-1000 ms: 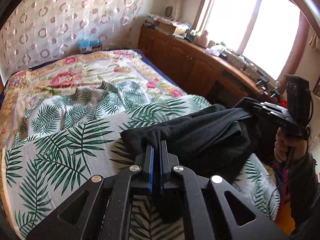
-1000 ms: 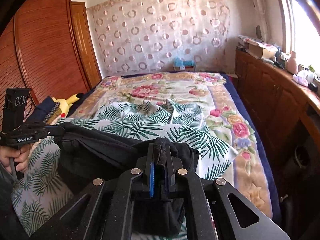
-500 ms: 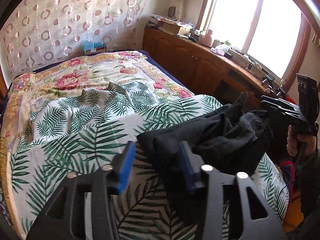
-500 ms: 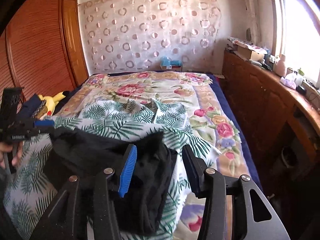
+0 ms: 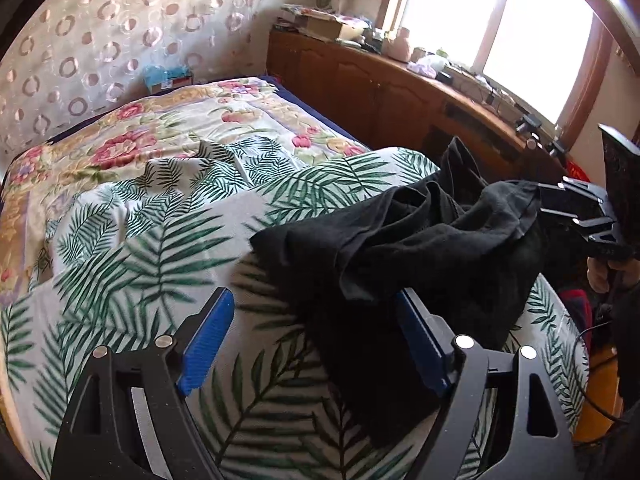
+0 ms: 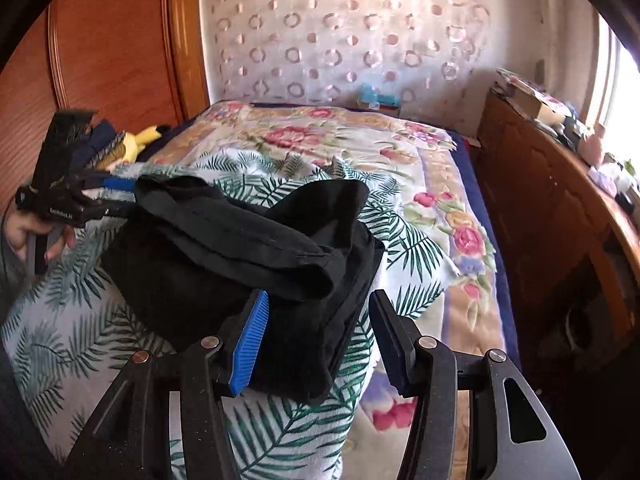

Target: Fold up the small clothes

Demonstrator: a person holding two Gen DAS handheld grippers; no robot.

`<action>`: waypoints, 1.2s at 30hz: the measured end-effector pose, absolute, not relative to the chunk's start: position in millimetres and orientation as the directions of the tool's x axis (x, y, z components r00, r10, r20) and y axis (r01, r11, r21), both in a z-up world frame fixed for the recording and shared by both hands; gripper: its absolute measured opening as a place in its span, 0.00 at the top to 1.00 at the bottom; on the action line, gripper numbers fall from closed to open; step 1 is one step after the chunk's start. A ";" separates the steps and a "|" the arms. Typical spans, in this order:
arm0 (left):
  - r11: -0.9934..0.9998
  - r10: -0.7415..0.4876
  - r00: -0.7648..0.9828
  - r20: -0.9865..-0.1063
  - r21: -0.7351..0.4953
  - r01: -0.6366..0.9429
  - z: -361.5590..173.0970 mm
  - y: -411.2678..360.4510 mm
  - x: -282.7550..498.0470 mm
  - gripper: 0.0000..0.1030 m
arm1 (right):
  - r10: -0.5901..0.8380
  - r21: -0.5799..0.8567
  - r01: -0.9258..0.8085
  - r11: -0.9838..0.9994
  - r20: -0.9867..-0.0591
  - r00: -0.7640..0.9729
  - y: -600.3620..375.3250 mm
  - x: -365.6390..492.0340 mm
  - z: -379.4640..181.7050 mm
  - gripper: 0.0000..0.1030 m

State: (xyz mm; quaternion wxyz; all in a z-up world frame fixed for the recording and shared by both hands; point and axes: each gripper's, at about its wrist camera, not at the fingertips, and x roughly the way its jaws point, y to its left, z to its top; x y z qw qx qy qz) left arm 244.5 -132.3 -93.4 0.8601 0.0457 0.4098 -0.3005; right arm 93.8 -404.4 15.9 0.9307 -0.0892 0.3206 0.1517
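Palm-print bedspread (image 5: 160,248) — black garment (image 5: 420,248) (crumpled) lengthwise between opening jaws

Matt black cloth garment (image 5: 420,248), glossy wooden cabinet (image 5: 384,92)

Garment (image 5: 420,248) lies bunched on leaf-print sheet (image 5: 160,240), near bed's foot corner. Sheet lies over floral quilt (image 5: 168,128), which reaches curtained wall (image 5: 120,40) behind. Tissue box (image 5: 166,78) sits at bed's head. Cabinet (image 6: 560,200) runs along bed's right, wardrobe (image 6: 112,40) along left. Plush toy (image 6: 140,140) lies beside wardrobe.
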 end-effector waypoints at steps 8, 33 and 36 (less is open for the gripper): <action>0.850 -0.436 0.524 -0.731 -0.145 0.506 -95.2 -134.3 277.8 0.19 | 0.267 -0.067 -0.384 0.921 -0.608 0.748 -405.8 133.7 24.1 0.98; 0.860 -0.455 0.590 -0.667 -0.156 0.487 -70.4 -114.5 275.1 0.16 | 0.217 0.018 -0.263 0.965 -0.619 0.755 -428.1 144.2 22.1 0.32; 0.849 -0.460 0.543 -0.703 -0.168 0.501 -84.6 -122.4 273.3 0.16 | 0.218 0.023 -0.271 0.962 -0.661 0.718 -427.9 157.8 8.2 0.32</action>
